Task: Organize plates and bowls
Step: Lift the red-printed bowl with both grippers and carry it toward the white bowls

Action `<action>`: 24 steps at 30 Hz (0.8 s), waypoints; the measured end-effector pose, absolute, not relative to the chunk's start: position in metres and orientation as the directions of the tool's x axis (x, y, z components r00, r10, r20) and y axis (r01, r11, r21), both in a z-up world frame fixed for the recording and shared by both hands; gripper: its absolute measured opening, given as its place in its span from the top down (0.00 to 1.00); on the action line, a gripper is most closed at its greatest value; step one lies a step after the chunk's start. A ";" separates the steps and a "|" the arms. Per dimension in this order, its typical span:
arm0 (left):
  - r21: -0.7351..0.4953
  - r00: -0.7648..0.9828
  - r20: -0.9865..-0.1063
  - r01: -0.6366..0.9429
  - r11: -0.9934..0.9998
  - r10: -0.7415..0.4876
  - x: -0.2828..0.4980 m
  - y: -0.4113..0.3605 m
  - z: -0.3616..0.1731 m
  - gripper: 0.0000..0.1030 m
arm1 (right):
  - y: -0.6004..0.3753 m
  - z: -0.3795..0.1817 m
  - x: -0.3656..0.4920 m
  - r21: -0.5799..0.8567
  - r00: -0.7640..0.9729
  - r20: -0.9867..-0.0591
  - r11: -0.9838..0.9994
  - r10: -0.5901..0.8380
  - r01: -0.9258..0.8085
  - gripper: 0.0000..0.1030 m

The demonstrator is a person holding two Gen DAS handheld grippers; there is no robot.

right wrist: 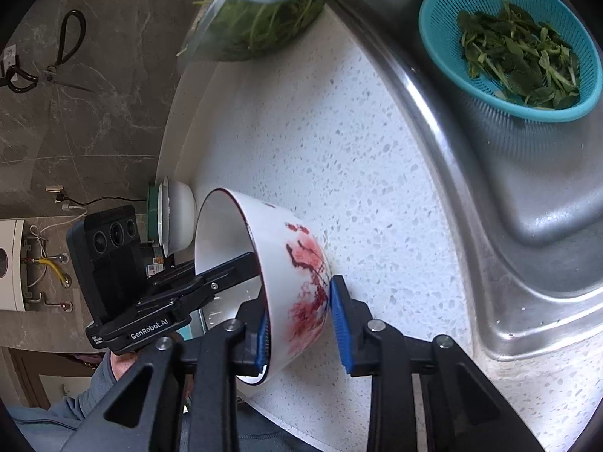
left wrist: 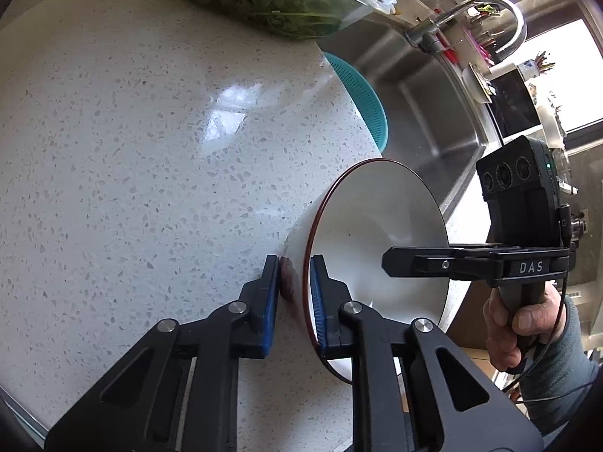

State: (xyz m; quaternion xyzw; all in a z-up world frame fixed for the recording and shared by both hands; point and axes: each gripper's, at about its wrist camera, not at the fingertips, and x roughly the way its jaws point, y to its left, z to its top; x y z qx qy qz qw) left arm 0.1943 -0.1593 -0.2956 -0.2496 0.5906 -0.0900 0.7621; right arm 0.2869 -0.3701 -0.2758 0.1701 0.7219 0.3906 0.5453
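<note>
I've got both grippers on the same bowl (right wrist: 260,263), white with a dark red rim and red blossom print, sitting on the speckled countertop (left wrist: 132,150) near its front edge, just beside the sink (right wrist: 508,226). Left gripper (left wrist: 295,293) is clamped on the bowl's wall, one pad inside, one outside. Right gripper (right wrist: 301,327) straddles the opposite wall; inner pad touches, outer pad looks just clear, so not gripping. Teal colander (right wrist: 508,49) of greens sits in the sink; more bowls (right wrist: 177,218) stacked further back.
</note>
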 end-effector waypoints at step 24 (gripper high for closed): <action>-0.530 0.311 -0.836 -0.240 0.814 -0.452 0.161 -0.111 -0.254 0.85 | -0.341 -0.254 0.280 0.778 -0.392 -0.605 0.619 0.693 -0.108 0.69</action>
